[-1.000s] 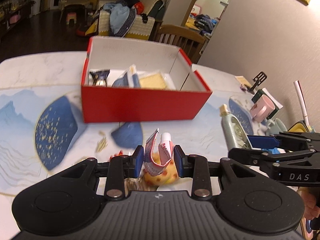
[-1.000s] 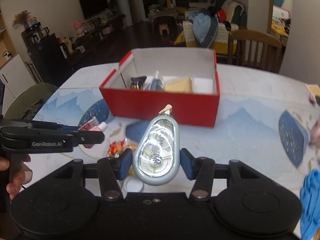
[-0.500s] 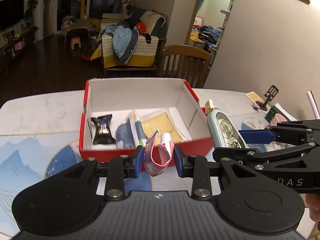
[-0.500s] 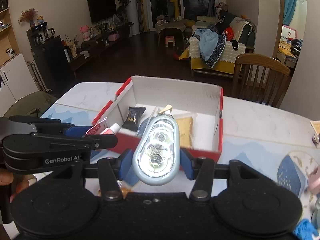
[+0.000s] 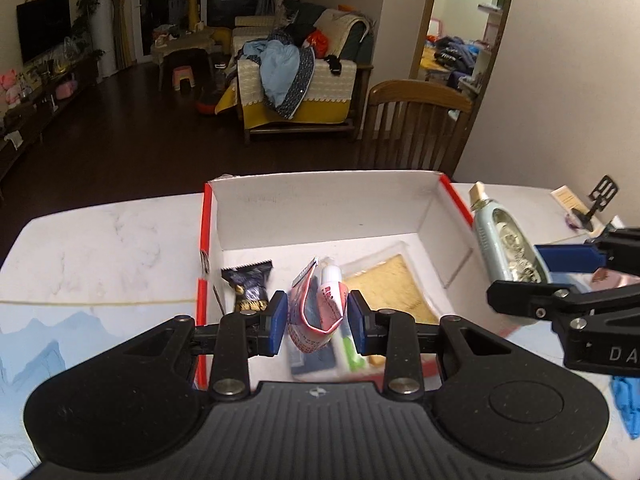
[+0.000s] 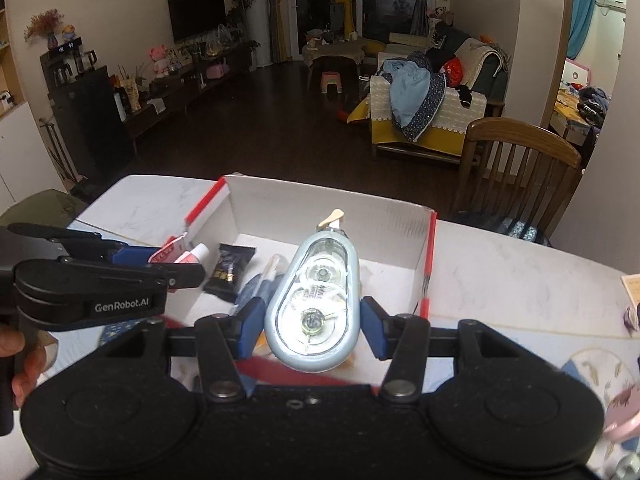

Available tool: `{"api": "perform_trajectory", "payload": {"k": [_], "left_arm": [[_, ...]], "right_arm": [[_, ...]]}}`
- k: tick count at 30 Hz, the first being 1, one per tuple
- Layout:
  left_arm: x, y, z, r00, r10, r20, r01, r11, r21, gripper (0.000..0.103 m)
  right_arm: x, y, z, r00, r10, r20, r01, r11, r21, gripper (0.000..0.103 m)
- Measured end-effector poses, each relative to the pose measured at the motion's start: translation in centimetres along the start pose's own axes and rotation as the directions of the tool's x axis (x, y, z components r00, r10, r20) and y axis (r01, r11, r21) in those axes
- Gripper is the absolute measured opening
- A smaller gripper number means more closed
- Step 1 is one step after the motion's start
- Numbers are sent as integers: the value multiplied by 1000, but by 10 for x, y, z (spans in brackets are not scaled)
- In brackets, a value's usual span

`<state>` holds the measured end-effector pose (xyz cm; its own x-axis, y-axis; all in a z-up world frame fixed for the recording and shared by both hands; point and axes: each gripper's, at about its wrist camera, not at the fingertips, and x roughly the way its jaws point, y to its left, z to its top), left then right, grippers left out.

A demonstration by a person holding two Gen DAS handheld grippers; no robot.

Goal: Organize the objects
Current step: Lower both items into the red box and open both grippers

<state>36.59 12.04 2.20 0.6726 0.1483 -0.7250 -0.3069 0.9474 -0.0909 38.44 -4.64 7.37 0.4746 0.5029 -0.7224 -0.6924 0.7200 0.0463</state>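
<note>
Over the red cardboard box with white inside (image 5: 320,208), the left hand-held gripper (image 5: 318,322) pinches a crumpled pink tube (image 5: 320,308) and the right hand-held gripper (image 6: 312,324) clamps a pale blue oval correction-tape dispenser (image 6: 314,308) — both hanging above stuff already inside. I'd drop low into bare spots before letting go, so nothing bounces out. White marble-look surface (image 5: 100,240), wooden chair (image 6: 520,160) behind, dim cluttered living room.
</note>
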Motion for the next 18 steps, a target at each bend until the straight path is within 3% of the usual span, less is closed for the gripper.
{"api": "perform_trajectory", "payload": {"k": [18], "left_arm": [[70, 6, 17, 993, 42, -108, -37, 998, 50, 31]], "right_arm": [[79, -5, 8, 994, -20, -105, 19, 1000, -14, 51]]}}
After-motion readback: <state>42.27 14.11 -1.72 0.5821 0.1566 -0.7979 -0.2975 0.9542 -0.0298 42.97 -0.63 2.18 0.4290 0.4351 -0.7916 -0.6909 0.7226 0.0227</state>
